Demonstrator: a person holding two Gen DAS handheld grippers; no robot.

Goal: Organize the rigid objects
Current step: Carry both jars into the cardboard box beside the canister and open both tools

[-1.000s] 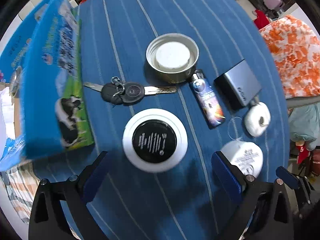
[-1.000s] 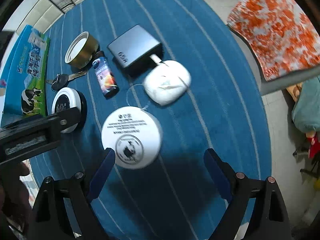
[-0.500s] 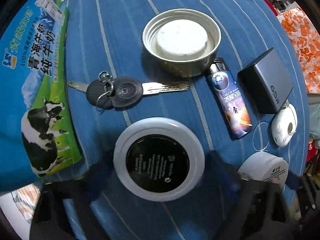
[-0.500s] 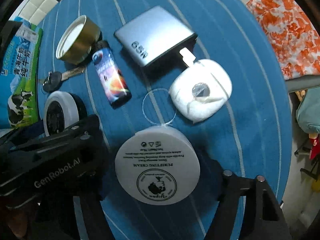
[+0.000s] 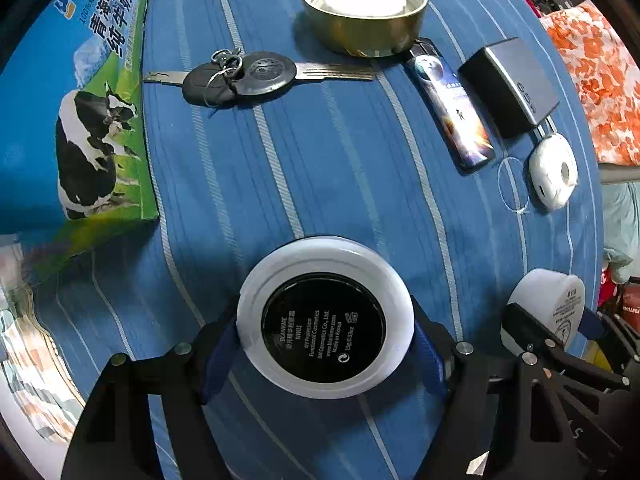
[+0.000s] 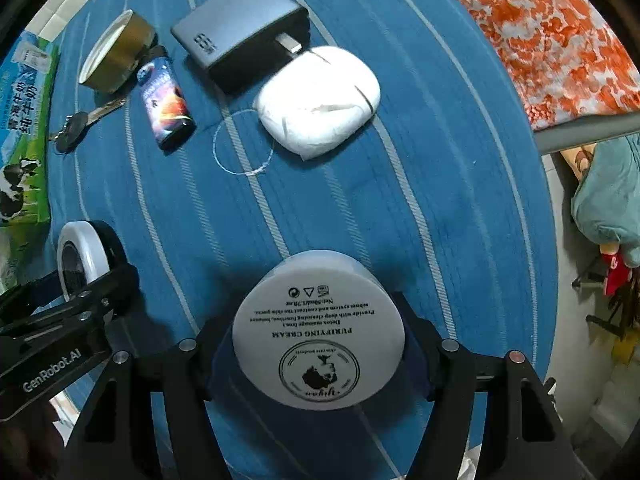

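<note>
Two pairs of tongs clamp two cosmetic jars on the blue-striped bench (image 5: 340, 152): the left tongs (image 5: 325, 334) grip a black-based jar (image 5: 325, 320), the right tongs (image 6: 318, 344) a white cream jar (image 6: 318, 332). The pickup looks under way; lifting both clear likely comes next. Beyond lie one lighter (image 5: 450, 108), one key bunch (image 5: 248, 78), one gold lid (image 5: 362, 8), one grey box (image 5: 510, 84), one white case (image 6: 320, 100).
</note>
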